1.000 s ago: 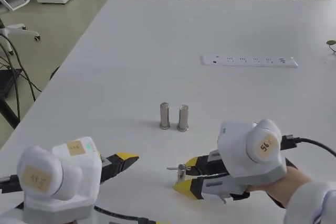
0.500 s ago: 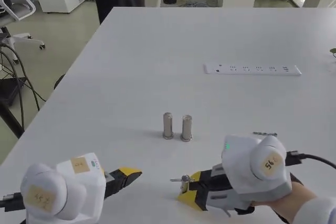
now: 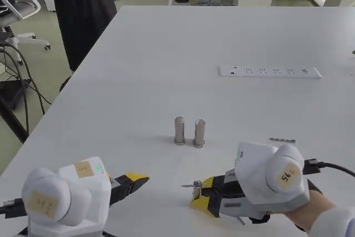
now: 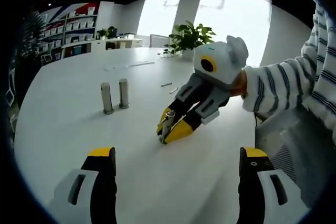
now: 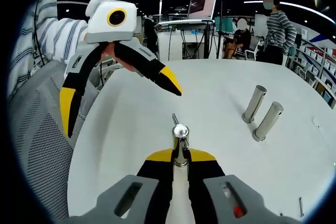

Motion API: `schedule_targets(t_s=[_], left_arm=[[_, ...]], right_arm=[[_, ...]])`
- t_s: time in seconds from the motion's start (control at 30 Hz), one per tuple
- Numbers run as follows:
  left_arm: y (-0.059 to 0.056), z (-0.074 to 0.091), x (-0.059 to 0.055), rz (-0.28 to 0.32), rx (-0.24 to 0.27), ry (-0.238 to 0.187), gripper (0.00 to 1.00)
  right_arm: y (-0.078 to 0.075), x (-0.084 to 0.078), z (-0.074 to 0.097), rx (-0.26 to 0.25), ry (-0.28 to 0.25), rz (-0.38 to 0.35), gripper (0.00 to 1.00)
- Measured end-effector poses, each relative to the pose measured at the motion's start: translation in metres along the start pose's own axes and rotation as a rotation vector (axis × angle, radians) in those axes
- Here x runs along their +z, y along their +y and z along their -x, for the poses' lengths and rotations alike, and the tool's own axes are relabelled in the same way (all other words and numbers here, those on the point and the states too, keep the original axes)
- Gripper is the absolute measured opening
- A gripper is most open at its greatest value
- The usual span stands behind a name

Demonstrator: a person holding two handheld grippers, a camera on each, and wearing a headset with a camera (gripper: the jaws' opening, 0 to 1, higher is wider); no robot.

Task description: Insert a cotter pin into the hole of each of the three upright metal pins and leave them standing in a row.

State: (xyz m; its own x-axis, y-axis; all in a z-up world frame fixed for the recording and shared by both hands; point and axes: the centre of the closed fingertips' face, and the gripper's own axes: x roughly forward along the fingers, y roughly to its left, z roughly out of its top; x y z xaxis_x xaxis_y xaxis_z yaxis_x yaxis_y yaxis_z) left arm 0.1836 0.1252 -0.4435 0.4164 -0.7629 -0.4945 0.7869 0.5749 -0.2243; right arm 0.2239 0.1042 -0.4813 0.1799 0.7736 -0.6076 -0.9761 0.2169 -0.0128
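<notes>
Right hand-held gripper point(image 3: 197, 192) is closed on a held pin point(image 3: 195, 187), low over the bench point(image 3: 166, 54) near its front edge. The pin is clamped by its lower part between the yellow-tipped jaws. In the right gripper view its rounded head is seen just clear of the jaw tips. A cotter pin point(image 3: 187, 185) is seen sticking out sideways from the held pin near the head. Whether it is passed fully through the hole cannot be told. Whether the held pin is touching the bench cannot be told either.

Left hand-held gripper point(image 4: 177, 153) is open, jaws spread wide, nothing gripped. It is pointed toward the right hand-held gripper and kept well apart from it.

First upright pin point(image 3: 179, 130) and second upright pin point(image 3: 199, 132) are stood side by side mid-bench, close but not touching, beyond both grippers and apart from the held pin.

A spare cotter pin point(image 3: 282, 140) is laid flat on the bench, right of the upright pins and just beyond the right hand-held gripper. A power strip point(image 3: 270, 71) is laid further back on the right. A person point(image 3: 83, 9) is seen standing off the far left corner of the bench.
</notes>
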Motion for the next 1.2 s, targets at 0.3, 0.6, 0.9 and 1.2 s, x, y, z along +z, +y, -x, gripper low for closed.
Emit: schedule_targets(t_s=[0.3, 0.6, 0.9, 1.2], left_arm=[[0.001, 0.0, -0.001, 0.016, 0.007, -0.002, 0.97], [0.002, 0.001, -0.002, 0.023, 0.011, -0.007, 0.97], [-0.001, 0.0, -0.004, 0.029, 0.003, 0.004, 0.97], [0.002, 0.0, 0.0, 0.031, 0.026, 0.003, 0.97]], right_arm=[[-0.018, 0.003, 0.001, -0.032, -0.013, -0.029, 0.04], [-0.024, 0.001, 0.001, -0.048, -0.006, -0.038, 0.04], [-0.026, -0.001, 0.0, -0.069, -0.019, -0.073, 0.04], [-0.023, -0.004, 0.002, -0.07, 0.004, -0.107, 0.06]])
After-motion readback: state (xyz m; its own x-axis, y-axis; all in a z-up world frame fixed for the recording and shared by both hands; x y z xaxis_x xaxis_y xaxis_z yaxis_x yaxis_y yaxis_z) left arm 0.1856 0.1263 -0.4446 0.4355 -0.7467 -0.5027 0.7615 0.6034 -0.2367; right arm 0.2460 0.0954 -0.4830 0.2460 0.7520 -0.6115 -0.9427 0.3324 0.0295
